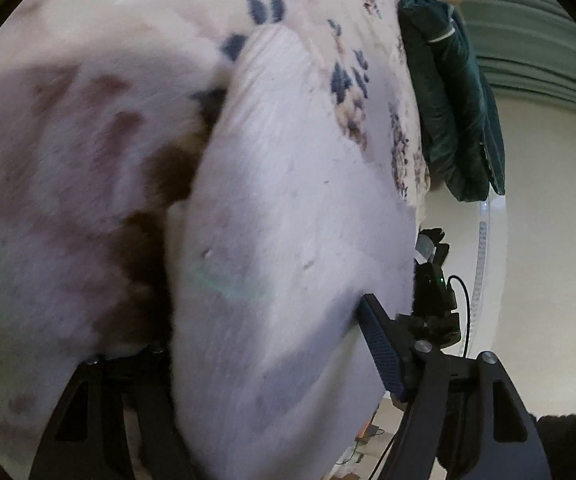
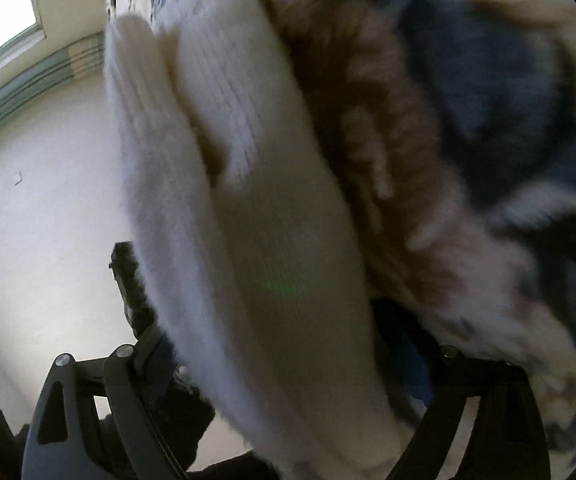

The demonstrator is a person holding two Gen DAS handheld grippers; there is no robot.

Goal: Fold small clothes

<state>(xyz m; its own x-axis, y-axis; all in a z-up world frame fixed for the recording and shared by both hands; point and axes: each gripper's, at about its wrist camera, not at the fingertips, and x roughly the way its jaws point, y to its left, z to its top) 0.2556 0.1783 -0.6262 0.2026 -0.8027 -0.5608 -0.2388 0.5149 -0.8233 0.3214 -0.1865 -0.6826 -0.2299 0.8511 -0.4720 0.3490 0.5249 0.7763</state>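
Cream walls fill the background in both views, with a band of green curtain (image 1: 527,40) in the upper right of the left wrist view and again in the upper left of the right wrist view. A dark green jacket (image 1: 451,100) hangs at the right of the left wrist view, beside the edge of a fluffy blanket (image 1: 68,140) with blue and brown patterns. This blanket covers the left and upper part of that frame.

We see a white sock (image 1: 288,220) lying over the blanket, in the centre of the left wrist view, from the upper middle down to the bottom edge. It passes between the fingers of the left tool (image 1: 272,360). The right finger (image 1: 383,352), with a blue ribbed pad, stands at the edge of the sock; we cannot tell if it touches. The other finger is hidden behind the cloth. The fingers are apart and do not clamp the sock.

In the right wrist view the same white sock (image 2: 256,220) runs from the upper left down to the bottom centre, and here it looks like two layers side by side. It lies between the fingers of the right tool (image 2: 288,360), which stand wide apart, with no grip on it. At the right of this frame the blanket is blurred.
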